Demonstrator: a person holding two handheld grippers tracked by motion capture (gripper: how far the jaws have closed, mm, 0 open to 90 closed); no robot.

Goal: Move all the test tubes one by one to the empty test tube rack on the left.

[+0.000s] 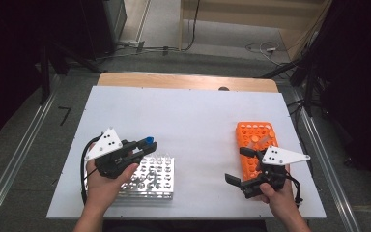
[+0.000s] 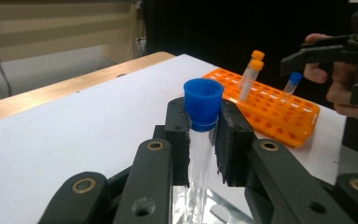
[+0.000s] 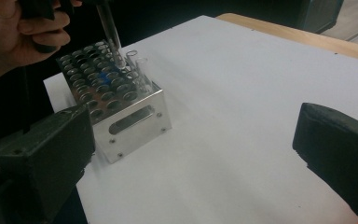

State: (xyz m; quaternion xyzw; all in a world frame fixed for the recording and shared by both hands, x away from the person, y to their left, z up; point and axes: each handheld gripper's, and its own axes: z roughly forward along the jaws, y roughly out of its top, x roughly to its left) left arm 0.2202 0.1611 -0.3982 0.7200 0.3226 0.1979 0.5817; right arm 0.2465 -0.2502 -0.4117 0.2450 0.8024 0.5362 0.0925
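One blue-capped tube (image 2: 201, 121), two racks (image 1: 149, 176), three tubes (image 2: 251, 70)

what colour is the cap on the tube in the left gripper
Blue. The cap tops a clear tube clamped in the left gripper, clearest in the left gripper view.

Lab/test cell: white bench (image 1: 193, 116) mid-frame, metal tube rack (image 1: 152, 176) lower left, orange tube rack (image 1: 256, 140) right, floor cables (image 1: 265, 48) top.

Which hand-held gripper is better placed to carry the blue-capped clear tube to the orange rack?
Left. The left hand-held gripper is already shut on the blue-capped clear tube above the metal rack; the right hand-held gripper is open by the orange plastic rack.
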